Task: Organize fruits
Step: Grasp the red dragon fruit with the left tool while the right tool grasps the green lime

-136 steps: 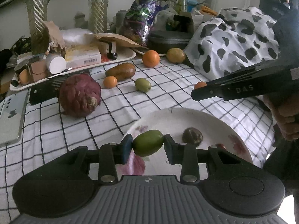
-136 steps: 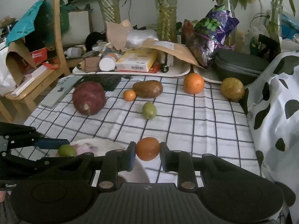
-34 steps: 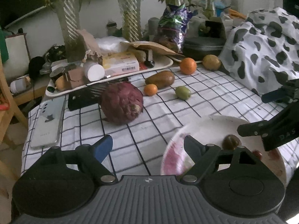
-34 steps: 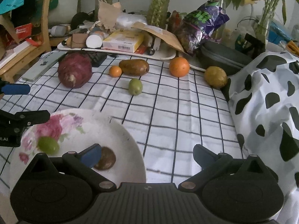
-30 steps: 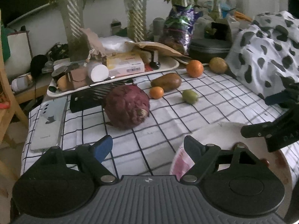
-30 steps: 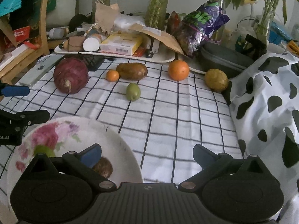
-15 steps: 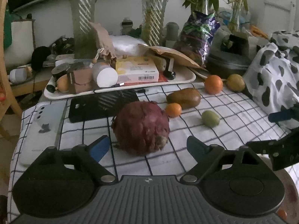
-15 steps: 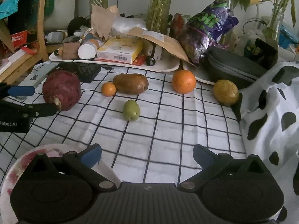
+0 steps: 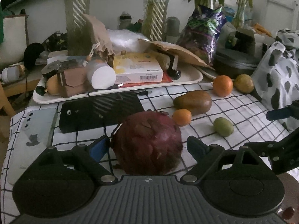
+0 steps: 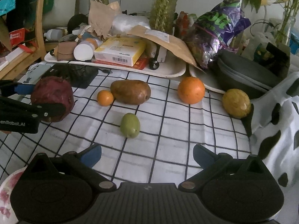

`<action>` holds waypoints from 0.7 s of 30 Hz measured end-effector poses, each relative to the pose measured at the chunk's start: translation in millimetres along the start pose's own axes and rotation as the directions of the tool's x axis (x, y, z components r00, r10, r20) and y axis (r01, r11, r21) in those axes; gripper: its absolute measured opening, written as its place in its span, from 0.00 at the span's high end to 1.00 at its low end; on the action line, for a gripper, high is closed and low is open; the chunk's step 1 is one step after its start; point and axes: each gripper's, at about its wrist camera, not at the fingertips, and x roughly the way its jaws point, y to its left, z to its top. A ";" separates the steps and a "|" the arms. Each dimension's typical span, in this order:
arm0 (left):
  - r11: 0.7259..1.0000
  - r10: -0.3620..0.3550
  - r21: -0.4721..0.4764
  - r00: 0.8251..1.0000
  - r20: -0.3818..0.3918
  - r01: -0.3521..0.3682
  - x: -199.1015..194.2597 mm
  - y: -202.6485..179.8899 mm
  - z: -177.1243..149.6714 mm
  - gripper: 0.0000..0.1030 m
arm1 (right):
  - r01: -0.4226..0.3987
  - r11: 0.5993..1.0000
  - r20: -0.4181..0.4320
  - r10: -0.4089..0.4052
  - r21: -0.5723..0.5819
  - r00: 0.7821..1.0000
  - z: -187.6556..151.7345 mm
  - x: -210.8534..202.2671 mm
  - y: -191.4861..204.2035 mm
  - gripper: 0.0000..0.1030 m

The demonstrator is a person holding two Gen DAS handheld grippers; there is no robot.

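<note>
- Left gripper (image 9: 147, 145): jaws wide apart, straddling the red fruit (image 9: 148, 143). Left pad looks at or just beside the skin; right pad shows a gap. Not clamped.
- Right view confirms this from the side: left gripper (image 10: 35, 100) flanks the red fruit (image 10: 52, 98), one finger in front of it, the other behind; contact can't be judged there.
- Right gripper (image 10: 146, 154): jaws wide apart, holding nothing, above bare checked cloth (image 10: 168, 140). Green fruit (image 10: 130, 125) lies ahead of it, apart from both fingers.
- Left view shows only the right gripper's fingers (image 9: 280, 113) at the right edge, spread, beyond the green fruit (image 9: 223, 126).
- Loose fruit on the cloth: small orange (image 10: 105, 97) touching the brown fruit (image 10: 130, 91); big orange (image 10: 191, 90) and yellow fruit (image 10: 236, 103) further right, near the spotted fabric (image 10: 276, 123).
- Plate (image 10: 7, 192): right view shows a floral rim at bottom left; left view shows a sliver of plate (image 9: 288, 184) at bottom right. Contents hidden in both.
- Left view only: whole phone (image 9: 30, 138) lying flat, left of the red fruit, and the black slab (image 9: 101, 112) behind it in full. Right view shows just a corner of each.
- Right view only: wooden chair (image 10: 40, 24) at far left.
- Cluttered tray (image 9: 119, 91) behind the fruit in both views.
</note>
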 end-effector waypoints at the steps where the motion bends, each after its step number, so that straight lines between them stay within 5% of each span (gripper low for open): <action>1: 1.000 0.002 -0.001 1.000 -0.004 -0.002 2.8 1.4 0.6 0.13 | 0.000 1.000 -0.001 0.000 -0.001 1.000 1.6 2.6 0.1 0.00; 11: 0.999 -0.029 0.014 0.999 -0.031 0.030 18.2 7.1 3.8 0.14 | -0.046 0.999 0.015 0.046 0.002 0.999 15.3 21.4 -0.9 0.02; 21: 0.997 -0.071 -0.006 0.996 -0.045 0.071 22.4 11.8 5.6 0.23 | -0.087 0.995 -0.010 0.087 -0.052 0.996 21.8 45.9 7.6 0.40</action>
